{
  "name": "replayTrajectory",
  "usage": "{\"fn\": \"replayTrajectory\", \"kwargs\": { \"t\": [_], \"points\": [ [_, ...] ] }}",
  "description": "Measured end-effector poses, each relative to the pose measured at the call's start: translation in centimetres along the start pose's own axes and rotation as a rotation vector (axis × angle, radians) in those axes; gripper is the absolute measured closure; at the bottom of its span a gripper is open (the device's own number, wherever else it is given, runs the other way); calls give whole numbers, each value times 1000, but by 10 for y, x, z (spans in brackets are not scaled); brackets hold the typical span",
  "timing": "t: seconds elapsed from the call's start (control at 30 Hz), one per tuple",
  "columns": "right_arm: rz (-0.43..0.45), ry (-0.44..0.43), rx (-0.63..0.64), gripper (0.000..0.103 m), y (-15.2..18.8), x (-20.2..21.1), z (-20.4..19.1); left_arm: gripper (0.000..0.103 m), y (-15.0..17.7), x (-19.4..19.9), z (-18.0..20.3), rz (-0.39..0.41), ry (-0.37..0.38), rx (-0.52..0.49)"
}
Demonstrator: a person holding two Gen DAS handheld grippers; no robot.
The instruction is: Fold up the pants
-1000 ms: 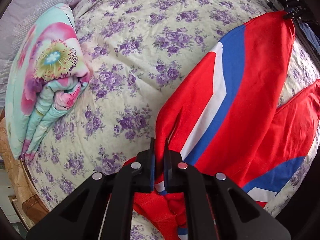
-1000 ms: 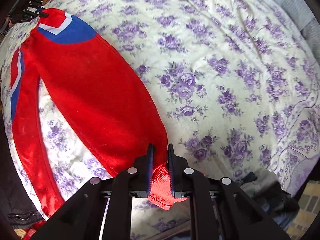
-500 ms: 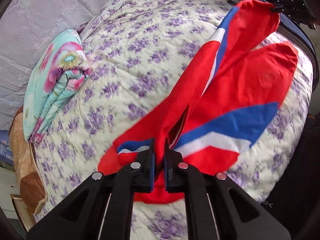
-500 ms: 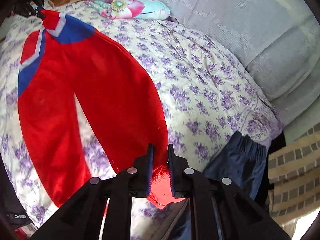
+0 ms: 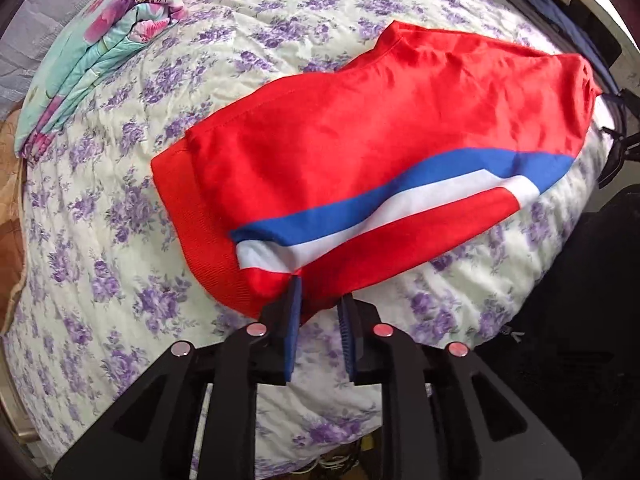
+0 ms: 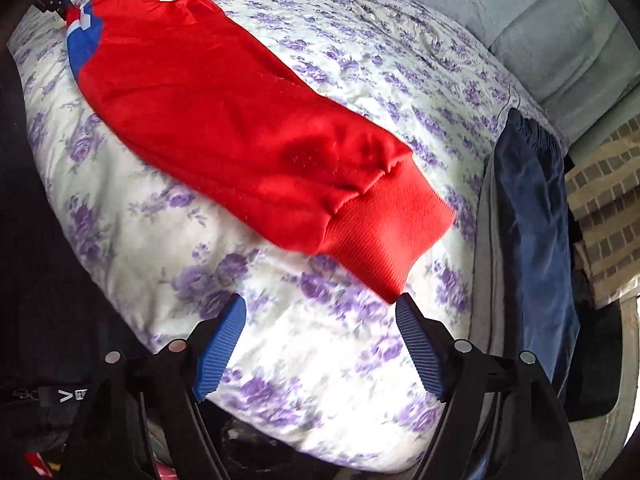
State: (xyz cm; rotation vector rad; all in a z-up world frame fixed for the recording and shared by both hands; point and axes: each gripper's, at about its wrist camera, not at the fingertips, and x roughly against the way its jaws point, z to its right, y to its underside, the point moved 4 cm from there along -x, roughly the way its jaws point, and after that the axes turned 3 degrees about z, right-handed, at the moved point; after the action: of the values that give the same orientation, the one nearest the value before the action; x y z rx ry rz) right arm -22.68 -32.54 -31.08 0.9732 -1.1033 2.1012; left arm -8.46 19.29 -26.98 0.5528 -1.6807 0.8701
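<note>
- Pants (image 5: 360, 152) are slipping free as the left gripper (image 5: 318, 300) is just parting its jaws around the waist edge.
- Right gripper (image 6: 320, 312) is opening wide, empty, beside the cuff (image 6: 384, 232).
- Legs are lying stacked on the bedspread (image 5: 120, 240); halving lengthwise looks done, so regripping for a crosswise fold comes next.

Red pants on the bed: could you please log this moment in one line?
red pants: folded lengthwise on bedspread | left gripper: opening, fabric edge between | right gripper: opened, empty
</note>
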Motion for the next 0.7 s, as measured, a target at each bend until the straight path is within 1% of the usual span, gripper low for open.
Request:
{"fn": "replayTrajectory", "kwargs": {
  "t": [0.07, 0.1, 0.13, 0.17, 0.2, 0.23, 0.27, 0.3, 0.33, 0.37, 0.4, 0.43, 0.47, 0.5, 0.53, 0.57, 0.6, 0.63, 0.67, 0.7],
  "points": [
    [1, -37, -68, 26, 3, 7, 3, 81, -4, -7, -8, -37, -60, -12],
    [14, -76, -113, 26, -1, 12, 9, 81, -4, -8, -7, -49, -75, -33],
    [37, -99, -154, 26, -7, 17, 16, 79, -2, -6, -5, -57, -85, -66],
    [72, -111, -194, 26, -15, 24, 25, 75, 3, -4, -2, -72, -88, -91],
    [106, -128, -227, 26, -25, 29, 34, 71, 10, -3, 1, -102, -71, -104],
    [138, -143, -254, 26, -36, 33, 43, 61, 18, -3, 2, -131, -70, -129],
    [167, -160, -274, 26, -48, 36, 53, 59, 26, -1, 1, -155, -93, -157],
    [191, -183, -288, 25, -57, 38, 60, 59, 33, 0, 0, -180, -97, -168],
    [205, -221, -299, 25, -68, 36, 68, 59, 38, 4, -4, -196, -89, -157],
    [206, -250, -302, 25, -77, 31, 74, 59, 40, 10, -9, -191, -81, -134],
    [192, -276, -302, 25, -85, 23, 79, 59, 38, 18, -13, -169, -75, -110],
    [157, -320, -300, 25, -92, 10, 83, 59, 31, 26, -18, -131, -81, -88],
    [106, -359, -294, 25, -97, -6, 85, 59, 21, 34, -22, -88, -79, -67],
    [51, -375, -284, 25, -100, -20, 85, 57, 9, 41, -25, -34, -74, -43],
    [-11, -404, -274, 25, -101, -35, 84, 49, -3, 45, -30, 11, -79, -24],
    [-66, -437, -262, 28, -98, -47, 80, 42, -16, 47, -34, 54, -85, -7],
    [-107, -469, -244, 33, -97, -55, 77, 40, -28, 47, -36, 86, -86, 7],
    [-131, -495, -223, 52, -94, -57, 72, 40, -37, 43, -38, 100, -82, 12],
    [-150, -501, -198, 73, -93, -58, 69, 40, -47, 37, -37, 103, -86, 7],
    [-162, -512, -183, 77, -92, -57, 66, 40, -54, 29, -37, 101, -91, -1]
  ]
}}
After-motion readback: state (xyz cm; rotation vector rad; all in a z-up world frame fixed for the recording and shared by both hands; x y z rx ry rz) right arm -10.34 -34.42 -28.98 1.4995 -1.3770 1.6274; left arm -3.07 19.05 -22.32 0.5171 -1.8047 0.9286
